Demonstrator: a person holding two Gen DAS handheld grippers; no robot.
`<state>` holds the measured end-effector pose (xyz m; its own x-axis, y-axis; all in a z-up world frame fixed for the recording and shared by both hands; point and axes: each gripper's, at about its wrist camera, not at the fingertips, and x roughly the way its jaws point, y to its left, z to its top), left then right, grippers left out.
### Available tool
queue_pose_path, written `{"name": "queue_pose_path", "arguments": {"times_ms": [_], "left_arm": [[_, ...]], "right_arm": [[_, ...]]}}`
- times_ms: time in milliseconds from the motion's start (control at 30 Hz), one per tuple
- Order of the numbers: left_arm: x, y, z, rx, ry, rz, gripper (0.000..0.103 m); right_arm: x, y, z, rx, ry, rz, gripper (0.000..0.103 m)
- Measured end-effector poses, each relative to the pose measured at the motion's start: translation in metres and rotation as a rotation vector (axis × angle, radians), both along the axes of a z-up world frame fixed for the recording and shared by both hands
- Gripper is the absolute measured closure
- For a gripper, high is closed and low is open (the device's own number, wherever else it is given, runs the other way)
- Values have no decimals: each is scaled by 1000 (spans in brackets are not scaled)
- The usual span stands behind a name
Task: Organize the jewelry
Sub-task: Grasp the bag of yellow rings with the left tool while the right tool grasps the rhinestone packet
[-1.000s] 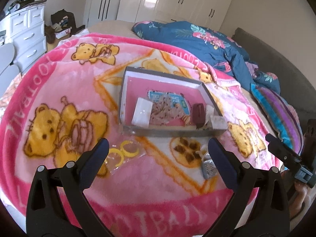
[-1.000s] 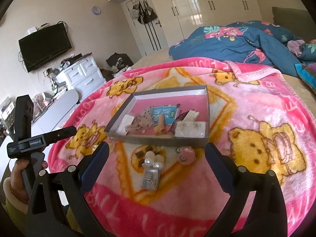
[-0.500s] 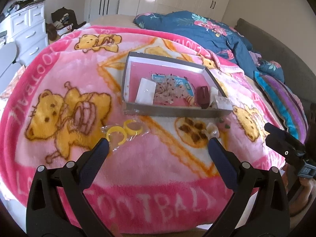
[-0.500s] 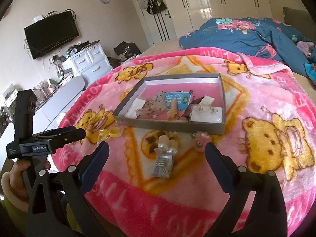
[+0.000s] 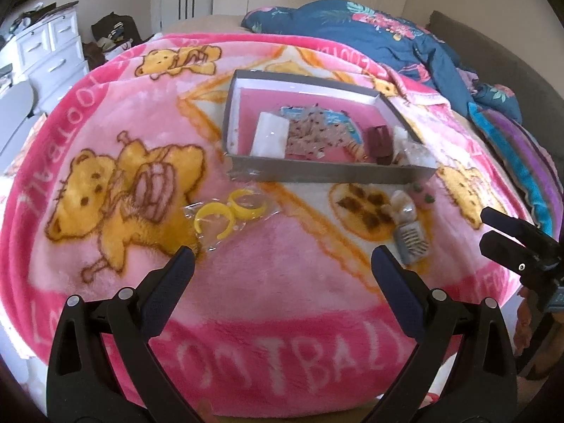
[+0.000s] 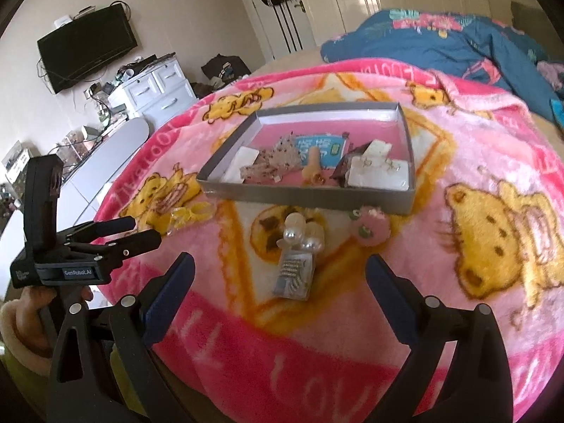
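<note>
A grey shallow box [image 5: 328,172] [image 6: 306,195] with a pink floor lies on the pink bear blanket and holds several jewelry cards and packets. In front of it lie a clear bag of yellow rings [image 5: 229,213] [image 6: 187,215], a pearl hair clip on a card [image 5: 407,227] [image 6: 298,257] and a pink fuzzy piece [image 5: 423,194] [image 6: 370,227]. My left gripper [image 5: 282,268] is open and empty, above the blanket's front edge. My right gripper [image 6: 280,275] is open and empty, just short of the pearl clip.
The pink blanket [image 5: 246,299] covers a bed. A blue floral duvet [image 5: 370,31] is bunched at the far side. White drawers [image 6: 155,88] and a wall TV [image 6: 88,47] stand to the left, white wardrobes at the back.
Both grippers have drawn back toward the blanket's front edge, so more of the blanket shows in both views. Both stay open. The items on the blanket have not moved.
</note>
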<state>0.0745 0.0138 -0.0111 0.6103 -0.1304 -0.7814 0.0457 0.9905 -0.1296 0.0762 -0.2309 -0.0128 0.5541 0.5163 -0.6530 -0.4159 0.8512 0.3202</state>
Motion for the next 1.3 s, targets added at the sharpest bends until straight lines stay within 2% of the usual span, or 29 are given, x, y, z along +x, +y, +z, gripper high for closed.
{"name": "queue_pose_path", "arguments": {"times_ms": [167, 433, 533, 700, 767, 800, 967, 1033, 1233, 1300], "left_arm": [[7, 13, -12, 10, 20, 33, 9], [20, 44, -28, -62, 61, 112, 9], [26, 49, -30, -62, 62, 131, 9], [34, 49, -35, -59, 72, 125, 9], [39, 47, -39, -34, 81, 117, 9], [41, 45, -40, -15, 85, 114, 9], [55, 35, -50, 52, 103, 88, 9], [60, 32, -54, 72, 104, 82, 9], [72, 23, -62, 119, 100, 57, 11], [73, 21, -62, 133, 97, 51, 23]], "right_arm": [[13, 6, -15, 18, 67, 4, 6], [28, 20, -37, 6, 126, 13, 6], [28, 26, -45, -15, 129, 20, 8], [30, 35, -57, -39, 148, 41, 26], [29, 39, -62, -42, 157, 53, 37], [28, 41, -63, -53, 151, 57, 39], [23, 50, -67, -60, 136, 102, 68], [19, 57, -67, -73, 119, 135, 72], [13, 73, -67, -68, 101, 190, 72], [11, 77, -66, -63, 100, 205, 72]]}}
